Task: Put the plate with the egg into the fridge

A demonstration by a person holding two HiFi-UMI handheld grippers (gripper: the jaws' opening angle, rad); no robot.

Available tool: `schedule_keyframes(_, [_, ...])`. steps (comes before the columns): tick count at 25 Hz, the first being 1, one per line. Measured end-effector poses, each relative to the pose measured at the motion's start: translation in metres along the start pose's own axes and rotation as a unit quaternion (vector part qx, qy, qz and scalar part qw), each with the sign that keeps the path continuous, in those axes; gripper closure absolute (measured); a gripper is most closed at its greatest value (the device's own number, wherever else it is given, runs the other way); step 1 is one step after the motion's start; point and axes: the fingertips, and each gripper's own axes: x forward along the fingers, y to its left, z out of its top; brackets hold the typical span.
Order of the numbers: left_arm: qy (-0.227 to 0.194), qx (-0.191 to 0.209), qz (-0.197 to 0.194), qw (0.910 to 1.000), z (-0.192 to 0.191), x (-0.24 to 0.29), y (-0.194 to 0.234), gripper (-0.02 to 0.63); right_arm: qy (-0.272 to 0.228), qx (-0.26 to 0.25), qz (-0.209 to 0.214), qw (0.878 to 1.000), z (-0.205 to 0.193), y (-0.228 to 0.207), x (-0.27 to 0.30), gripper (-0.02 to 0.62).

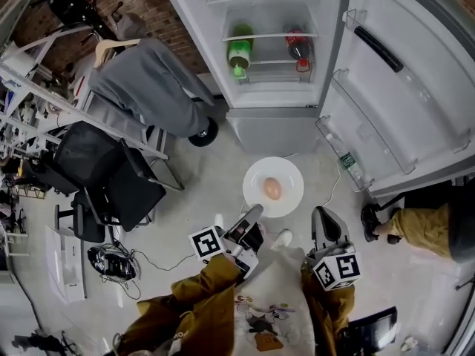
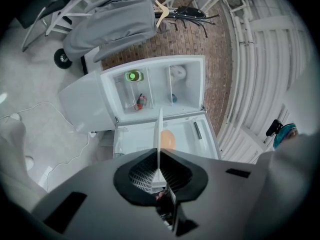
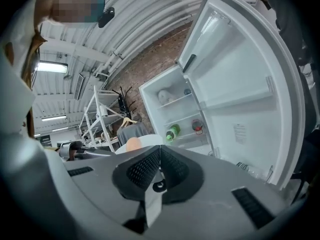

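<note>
A white plate (image 1: 286, 173) carrying a brown egg (image 1: 272, 189) hangs above the floor in front of the open fridge (image 1: 271, 87). My left gripper (image 1: 254, 211) is shut on the plate's near-left rim. In the left gripper view the plate (image 2: 160, 126) stands edge-on between the jaws of the left gripper (image 2: 159, 156), with the egg (image 2: 168, 139) just beyond them. My right gripper (image 1: 320, 215) is to the right of the plate and apart from it, shut with nothing in it. The right gripper view shows the closed right gripper (image 3: 160, 151), with the plate (image 3: 147, 140) and egg (image 3: 133, 144) to its left.
The fridge door (image 1: 401, 87) swings out to the right, and a small bottle (image 1: 350, 167) sits in its lowest rack. A green bottle (image 1: 239, 53) and a red-capped bottle (image 1: 298, 47) lie on a fridge shelf. A grey covered rack (image 1: 148, 84) and a black chair (image 1: 111, 176) stand at left. A person's shoe (image 1: 370, 221) is at right.
</note>
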Motion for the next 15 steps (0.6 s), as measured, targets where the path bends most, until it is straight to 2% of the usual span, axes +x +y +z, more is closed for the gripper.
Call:
schedule_keyframes(8, [-0.029, -0.005, -0.002, 0.9996, 0.019, -0.005, 0.000, 0.586, 0.018, -0.002, 0.031, 0.999, -0.005, 0.013, 0.026, 0.589])
schedule_keyframes(15, [-0.035, -0.011, -0.022, 0.9991, 0.063, 0.024, 0.003, 0.586, 0.026, -0.018, 0.030, 0.999, 0.005, 0.011, 0.074, 0.589])
